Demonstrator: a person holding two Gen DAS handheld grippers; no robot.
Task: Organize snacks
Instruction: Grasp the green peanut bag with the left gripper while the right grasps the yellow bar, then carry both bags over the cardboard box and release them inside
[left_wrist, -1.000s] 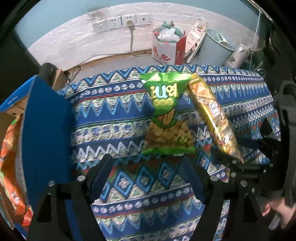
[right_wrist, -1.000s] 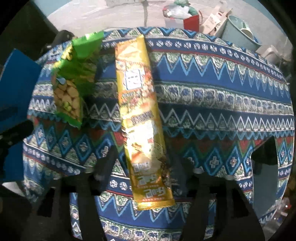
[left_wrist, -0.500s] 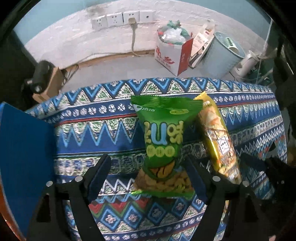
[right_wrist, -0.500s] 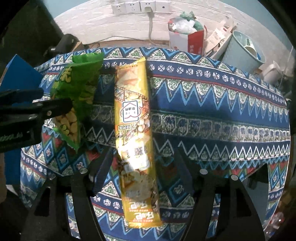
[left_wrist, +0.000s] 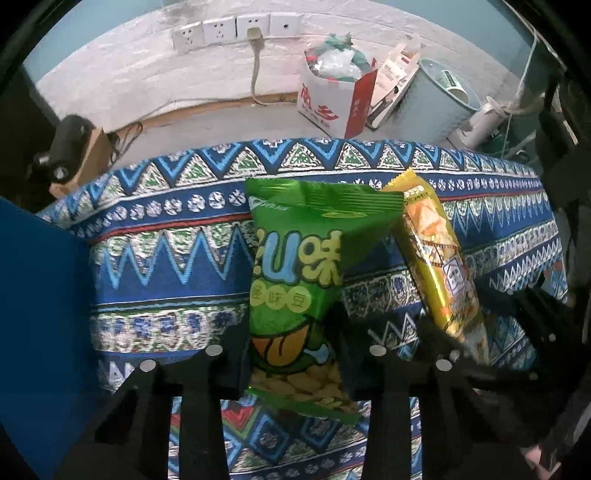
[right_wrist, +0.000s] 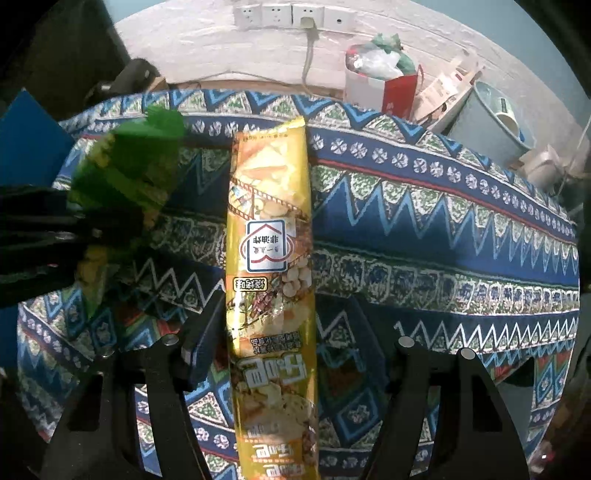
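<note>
A: Nearest first. What has the left gripper (left_wrist: 295, 362) got?

B: Its fingers (left_wrist: 229, 365) have just been closing, and now they pinch the lower part of the green snack bag (left_wrist: 295, 280). The bag's bottom edge hangs out below them and its top points toward the far edge of the surface (left_wrist: 166, 266).

A: And the right gripper (right_wrist: 280, 339)?

B: Its fingers (right_wrist: 201, 339) have also been narrowing, about halfway shut. The long yellow snack pack (right_wrist: 271, 240) lies between them; one finger sits against the pack's side, and I cannot tell whether the other one touches it. In this view the pack is just beside the green bag (right_wrist: 125, 177).

A: Any room around the green bag?

B: Bare patterned cloth lies to its side, up to the blue panel (left_wrist: 40, 314) at the surface's edge. Beyond the far edge is floor, then a red-and-white box (left_wrist: 332, 99) and a pale bin (left_wrist: 436, 99) by the wall.
</note>
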